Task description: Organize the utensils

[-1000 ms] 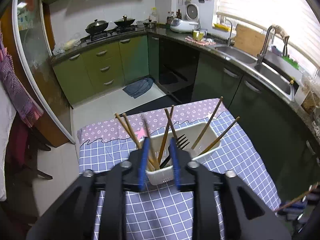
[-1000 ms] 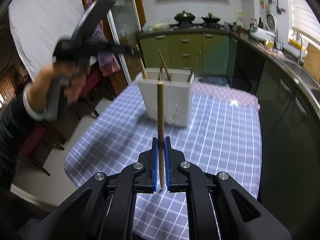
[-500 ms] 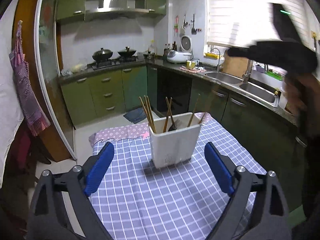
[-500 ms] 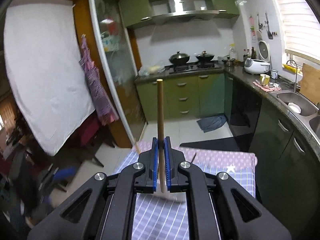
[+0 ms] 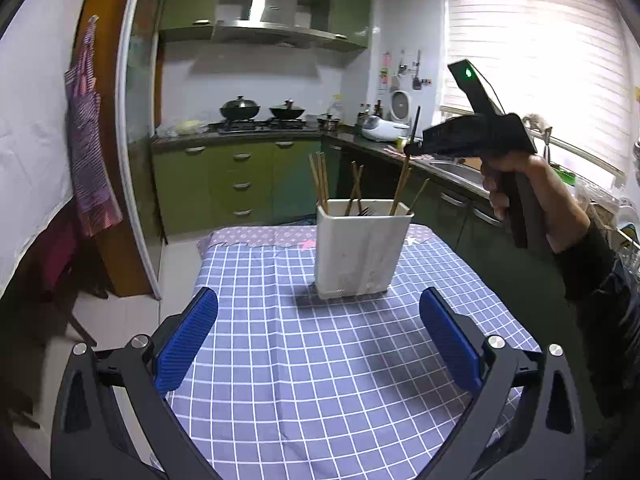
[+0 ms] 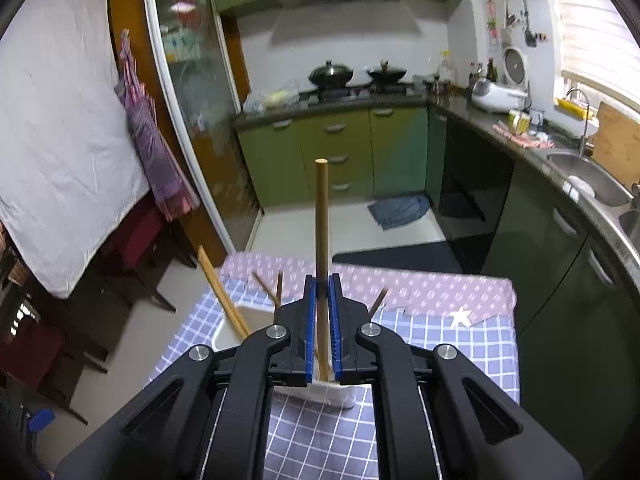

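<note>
A white utensil holder stands on the checked tablecloth, with several wooden chopsticks and a dark fork in it. My left gripper is open and empty, low over the cloth in front of the holder. My right gripper is shut on a wooden chopstick held upright just above the holder. In the left wrist view the right gripper hovers over the holder's right side, and the chopstick's lower end dips into it.
The table stands in a kitchen with green cabinets, a stove with woks at the back and a sink counter on the right. A sliding glass door and chairs are to the left.
My left gripper opened wide and drew back and down from the holder. My right gripper carried the chopstick up and over the holder and lowered its end toward it.
</note>
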The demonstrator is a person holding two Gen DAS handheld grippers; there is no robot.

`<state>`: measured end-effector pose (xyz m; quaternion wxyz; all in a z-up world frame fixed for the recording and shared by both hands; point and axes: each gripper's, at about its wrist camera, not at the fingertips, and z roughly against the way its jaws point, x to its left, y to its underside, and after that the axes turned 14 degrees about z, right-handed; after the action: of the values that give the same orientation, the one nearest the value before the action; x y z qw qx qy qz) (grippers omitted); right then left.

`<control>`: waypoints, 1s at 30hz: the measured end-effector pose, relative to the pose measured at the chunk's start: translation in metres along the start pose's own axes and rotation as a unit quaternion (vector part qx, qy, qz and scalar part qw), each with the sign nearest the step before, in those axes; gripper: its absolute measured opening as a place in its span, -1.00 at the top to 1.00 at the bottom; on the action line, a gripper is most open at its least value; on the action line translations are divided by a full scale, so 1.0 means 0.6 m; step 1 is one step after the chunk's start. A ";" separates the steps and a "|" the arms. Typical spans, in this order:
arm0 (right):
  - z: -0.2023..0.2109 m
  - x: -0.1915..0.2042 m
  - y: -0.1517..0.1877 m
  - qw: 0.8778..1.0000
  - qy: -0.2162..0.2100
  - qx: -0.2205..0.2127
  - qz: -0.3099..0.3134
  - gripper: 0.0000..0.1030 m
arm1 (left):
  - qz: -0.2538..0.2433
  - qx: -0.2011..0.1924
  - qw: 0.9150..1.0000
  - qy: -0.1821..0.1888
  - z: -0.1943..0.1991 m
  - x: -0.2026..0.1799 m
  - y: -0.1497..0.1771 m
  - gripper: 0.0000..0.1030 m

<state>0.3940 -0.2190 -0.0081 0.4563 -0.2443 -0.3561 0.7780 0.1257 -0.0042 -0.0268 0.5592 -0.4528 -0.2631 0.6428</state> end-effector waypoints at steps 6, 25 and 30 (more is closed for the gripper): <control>-0.035 0.012 0.019 1.000 -0.004 0.020 0.002 0.84 | 0.023 0.021 1.000 0.000 -0.015 0.013 0.013 -0.86; 0.267 0.081 0.325 0.991 0.061 -0.115 -0.013 -0.91 | -0.005 0.032 0.999 -0.028 -0.040 -0.004 0.064 -0.86; 0.303 0.110 0.404 0.990 0.083 -0.115 -0.006 -0.91 | -0.005 0.024 0.999 -0.026 -0.010 -0.009 0.070 -0.86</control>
<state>0.1051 -0.3006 -0.0857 0.4578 -0.3565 -0.4058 0.7062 0.1104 -0.0204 -0.0634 0.5658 -0.4209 -0.2644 0.6579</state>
